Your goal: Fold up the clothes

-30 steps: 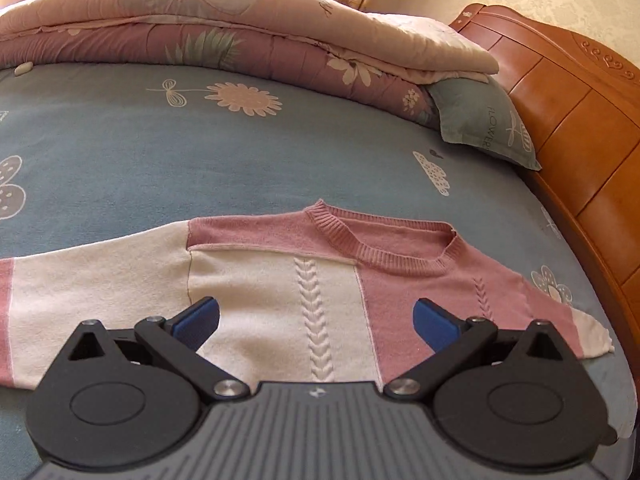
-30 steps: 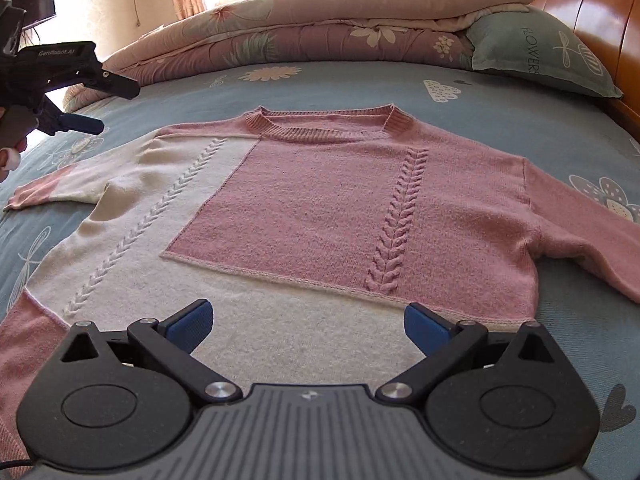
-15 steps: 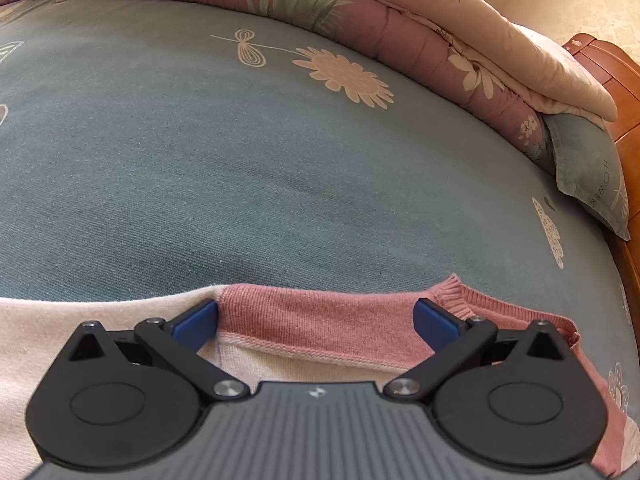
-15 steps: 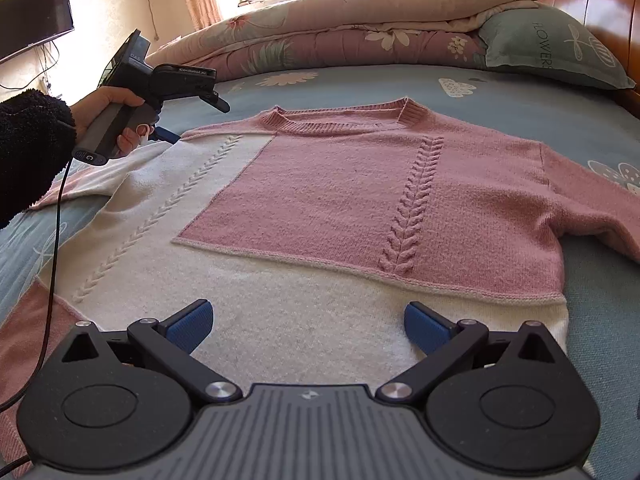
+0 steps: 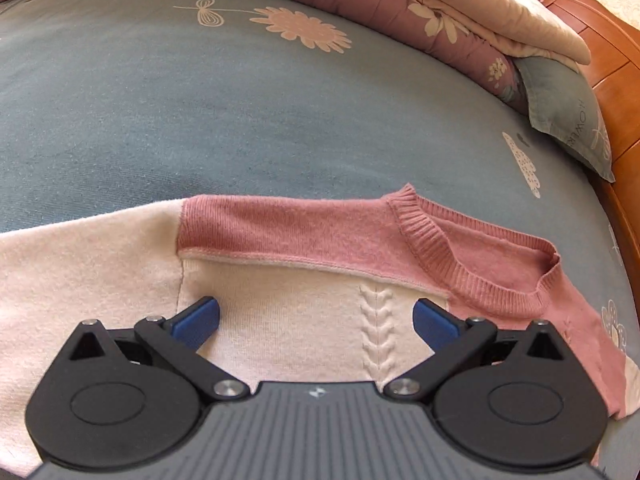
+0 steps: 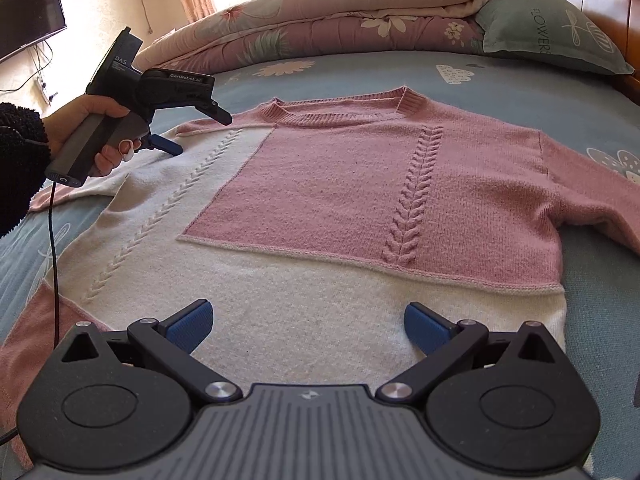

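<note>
I see a blue-grey flower-print bed (image 6: 520, 92) carrying a pink-and-cream cable-knit sweater (image 6: 320, 184), spread flat, ribbed collar far side. My left gripper (image 5: 316, 318) hovers wide open over its cream shoulder; my right gripper (image 6: 308, 322) gapes wide and empty above the fuzzy hem.

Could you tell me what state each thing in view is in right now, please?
sweater: spread flat, front up, unfolded.
left gripper: open, above the sweater's shoulder.
right gripper: open, above the hem.
quilt: folded, stacked at the bed's far side.
pillow: lying by the headboard.
</note>
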A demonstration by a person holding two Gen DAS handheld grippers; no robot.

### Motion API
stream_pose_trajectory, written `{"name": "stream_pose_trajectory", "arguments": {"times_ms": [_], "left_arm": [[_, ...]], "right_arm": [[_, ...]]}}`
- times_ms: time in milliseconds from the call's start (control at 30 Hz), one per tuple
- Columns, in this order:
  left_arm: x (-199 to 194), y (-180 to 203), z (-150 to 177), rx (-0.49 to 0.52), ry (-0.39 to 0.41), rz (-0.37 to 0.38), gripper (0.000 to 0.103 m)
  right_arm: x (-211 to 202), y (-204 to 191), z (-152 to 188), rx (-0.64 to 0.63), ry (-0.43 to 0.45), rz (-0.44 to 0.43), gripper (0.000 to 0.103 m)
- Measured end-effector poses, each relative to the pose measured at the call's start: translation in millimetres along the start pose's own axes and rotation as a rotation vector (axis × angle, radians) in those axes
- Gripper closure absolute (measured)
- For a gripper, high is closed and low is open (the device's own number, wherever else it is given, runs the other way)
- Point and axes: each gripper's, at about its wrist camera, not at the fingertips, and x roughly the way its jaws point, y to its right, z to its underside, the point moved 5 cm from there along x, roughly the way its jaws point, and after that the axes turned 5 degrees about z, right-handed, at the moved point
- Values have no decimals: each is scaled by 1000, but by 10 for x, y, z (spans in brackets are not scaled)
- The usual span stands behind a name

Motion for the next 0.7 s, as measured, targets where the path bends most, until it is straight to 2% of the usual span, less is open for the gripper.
{"name": "stream_pose_trajectory", "arguments": {"times_ms": [133,300,400,500,533,633,700], "left_arm": [[-44,163,-222,-4,0,-80,1],[-164,899,-90,102,-83,81,1],[-39,1489,214,184,-209,208,1],[158,2126,484,256,-276,355,1],[246,2281,548,275,-288,381,1],[576,2600,664,320,-308,368,1],[783,2669,644,309,-308,343,1]], "right_arm": [[-11,2,-17,-2,-21,-2,0],[-126,41,-61,2,-27,-17,0],[-134,77,-46,-39,-57,16,0],[-100,138,-6,-35,-89,46,0],[-87,158,-1,-27,-92,41,0],[-66,205,12,-10,-96,27,0],[-74,222,18,-7,-92,16,0]]}}
